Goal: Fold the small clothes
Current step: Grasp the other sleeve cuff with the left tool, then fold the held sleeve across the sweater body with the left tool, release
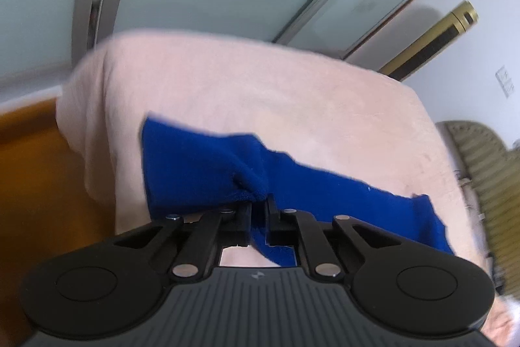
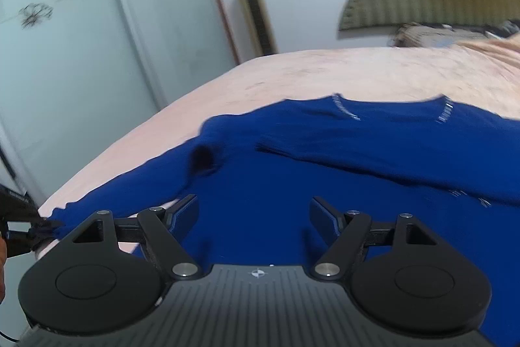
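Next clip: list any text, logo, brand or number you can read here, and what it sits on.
No legible words.
Small white emblem on the right gripper body: a symbol, not text.
White lettering strips on the blue sweater: too blurred to read.
Left gripper, shut on the sweater: a faint emblem, unreadable.

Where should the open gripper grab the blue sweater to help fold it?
Probably the loose fold edge running across the blue sweater, coming down from above. The right gripper is open over flat cloth, which gives nothing to pinch, while that raised edge does. The left gripper is shut on the sleeve end, pulling it off the pink bed.
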A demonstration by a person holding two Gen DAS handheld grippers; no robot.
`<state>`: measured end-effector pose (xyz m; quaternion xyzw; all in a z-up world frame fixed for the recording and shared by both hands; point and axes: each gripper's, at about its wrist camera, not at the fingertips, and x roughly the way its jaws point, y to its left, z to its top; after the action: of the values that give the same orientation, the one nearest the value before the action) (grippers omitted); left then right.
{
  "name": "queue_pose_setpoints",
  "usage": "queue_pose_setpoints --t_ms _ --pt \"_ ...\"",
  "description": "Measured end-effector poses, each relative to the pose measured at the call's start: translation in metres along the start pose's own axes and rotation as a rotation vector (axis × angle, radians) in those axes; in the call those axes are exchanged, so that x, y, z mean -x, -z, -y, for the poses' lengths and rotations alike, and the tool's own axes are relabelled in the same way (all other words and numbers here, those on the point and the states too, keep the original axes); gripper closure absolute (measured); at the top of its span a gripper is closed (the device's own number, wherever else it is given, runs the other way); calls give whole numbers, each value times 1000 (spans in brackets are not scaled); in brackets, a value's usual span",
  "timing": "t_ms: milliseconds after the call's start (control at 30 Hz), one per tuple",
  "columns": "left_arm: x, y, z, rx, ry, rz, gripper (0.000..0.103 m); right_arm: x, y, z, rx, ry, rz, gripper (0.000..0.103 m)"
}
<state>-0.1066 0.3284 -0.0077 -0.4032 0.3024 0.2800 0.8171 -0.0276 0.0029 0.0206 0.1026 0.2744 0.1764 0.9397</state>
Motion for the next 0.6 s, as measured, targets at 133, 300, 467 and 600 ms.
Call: queue_pose_setpoints --t_ms 133,300,467,600 --pt "15 -26 20 -106 -133 210 96 12 4 23 -38 40 31 25" --pt "20 -59 63 -183 -251 384 96 32 10 60 -99 130 79 23" --pt "23 -34 169 -478 -196 516 96 47 20 100 -203 176 101 23" --pt "22 35 269 -736 25 484 96 62 27 120 -244 204 135 23"
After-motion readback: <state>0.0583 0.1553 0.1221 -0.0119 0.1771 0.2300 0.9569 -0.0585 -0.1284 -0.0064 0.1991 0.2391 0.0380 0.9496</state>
